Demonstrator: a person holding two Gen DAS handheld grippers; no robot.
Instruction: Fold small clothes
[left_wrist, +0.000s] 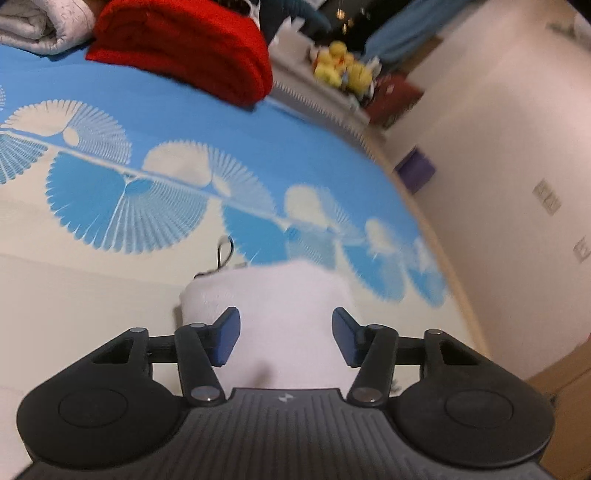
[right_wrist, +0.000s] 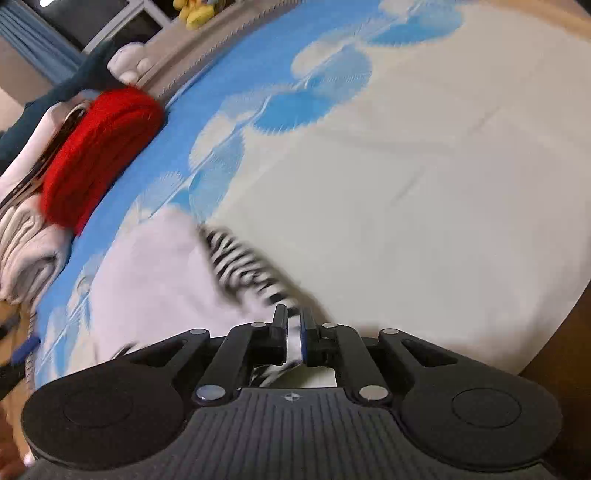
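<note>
Left gripper: the left gripper (left_wrist: 286, 338) pointed down at the bed, and its 2 blue pads (left_wrist: 227, 336) stood wide apart. Nothing was pinched between them.
White cloth: a small white cloth (left_wrist: 280, 295) lay on the bed sheet (left_wrist: 74, 295) right under the left gripper. It showed in the gap between the pads, but the pads did not press on it.
Right gripper: the right gripper (right_wrist: 293, 332) had its 2 jaws almost together, with only a thin gap. A bit of black-and-white striped cloth (right_wrist: 243, 262) sat in that gap, and the pads seemed to pinch it, though the picture was blurry there.
Striped cloth: it ran up and left from the right gripper, along the edge of the white cloth.
Bed sheet: it was cream near the grippers and blue with white fan shapes farther away.
Red pile: a folded red cloth (left_wrist: 184, 48) sat at the far side of the bed, well apart from both grippers.
Grey pile: a folded pale grey cloth (left_wrist: 40, 26) lay just beside the red one.
Yellow toys: some yellow soft toys (left_wrist: 341, 64) sat past the bed's edge.
</note>
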